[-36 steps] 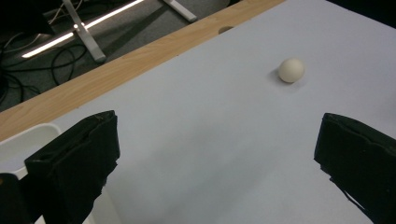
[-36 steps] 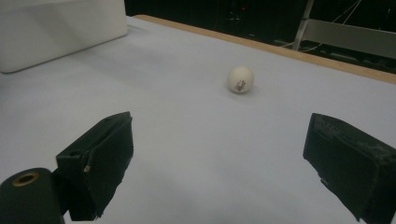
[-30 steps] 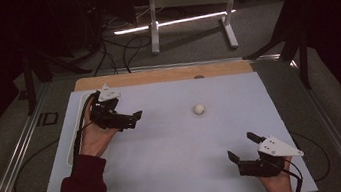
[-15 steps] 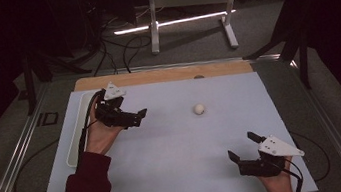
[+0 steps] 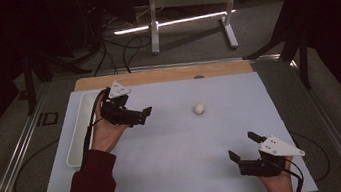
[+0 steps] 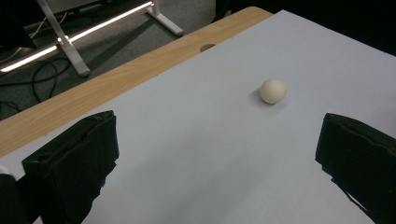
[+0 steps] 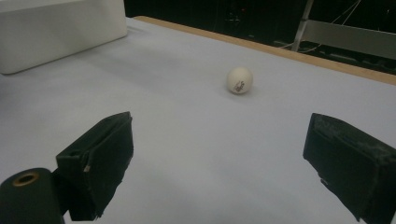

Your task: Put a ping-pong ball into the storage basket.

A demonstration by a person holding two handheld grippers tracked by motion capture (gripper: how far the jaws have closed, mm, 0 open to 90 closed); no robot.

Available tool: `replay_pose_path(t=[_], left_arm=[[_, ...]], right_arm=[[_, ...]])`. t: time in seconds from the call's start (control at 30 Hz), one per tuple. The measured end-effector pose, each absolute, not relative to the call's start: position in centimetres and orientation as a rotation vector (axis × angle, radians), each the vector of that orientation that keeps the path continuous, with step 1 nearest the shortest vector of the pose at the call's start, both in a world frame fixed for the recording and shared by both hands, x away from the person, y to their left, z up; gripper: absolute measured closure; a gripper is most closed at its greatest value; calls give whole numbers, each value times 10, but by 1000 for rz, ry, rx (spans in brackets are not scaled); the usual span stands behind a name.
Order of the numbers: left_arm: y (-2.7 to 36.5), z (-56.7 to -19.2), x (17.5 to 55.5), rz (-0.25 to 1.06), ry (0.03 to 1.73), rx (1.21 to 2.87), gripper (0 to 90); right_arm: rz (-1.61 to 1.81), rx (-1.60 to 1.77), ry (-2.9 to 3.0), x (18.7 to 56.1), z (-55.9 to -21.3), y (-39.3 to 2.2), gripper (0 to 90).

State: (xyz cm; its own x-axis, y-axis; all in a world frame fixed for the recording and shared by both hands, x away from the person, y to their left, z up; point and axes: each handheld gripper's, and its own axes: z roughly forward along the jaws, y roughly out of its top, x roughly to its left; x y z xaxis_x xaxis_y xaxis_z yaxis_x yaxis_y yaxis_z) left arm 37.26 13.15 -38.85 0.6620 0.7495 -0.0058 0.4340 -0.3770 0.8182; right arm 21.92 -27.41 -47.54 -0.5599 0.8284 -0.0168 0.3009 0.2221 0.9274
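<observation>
The ball (image 5: 199, 108), small and off-white, lies alone on the pale blue mat (image 5: 178, 165) that covers the worktop (image 5: 155, 76), a little past the mat's middle and toward its right half in the high view. Nothing touches it. In the right gripper view a small dark mark shows on its near side.

Your left gripper (image 5: 146, 113) is the closer of the two. You hold it above the mat to the left of the ball, its black fingers (image 6: 70, 163) pointing toward the ball and spread wide apart with nothing between them. In the left gripper view the ball sits ahead of the fingers, nearer the right one, with bare mat between.

Your right gripper (image 5: 244, 147) is low over the near right part of the mat, well apart from the ball. Its fingers (image 7: 100, 158) are also spread wide and hold nothing. In the right gripper view the ball lies ahead, roughly centred between them.

A white tray (image 5: 77, 139) lies along the left edge of the mat, just beside your left hand (image 5: 106, 135). The worktop's wooden edge shows as a strip beyond the far side of the mat. Behind it, on the grey floor, stands a white metal frame (image 5: 185, 3) among dark cables.
</observation>
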Motion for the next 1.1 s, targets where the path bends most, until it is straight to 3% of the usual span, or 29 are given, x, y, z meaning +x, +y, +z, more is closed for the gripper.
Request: replay_pose_path(t=[1.1], left_arm=[[98, -394, 388, 453, 880, 2043, 2]], right_arm=[[1338, 1038, 1962, 218, -472, -277, 80]])
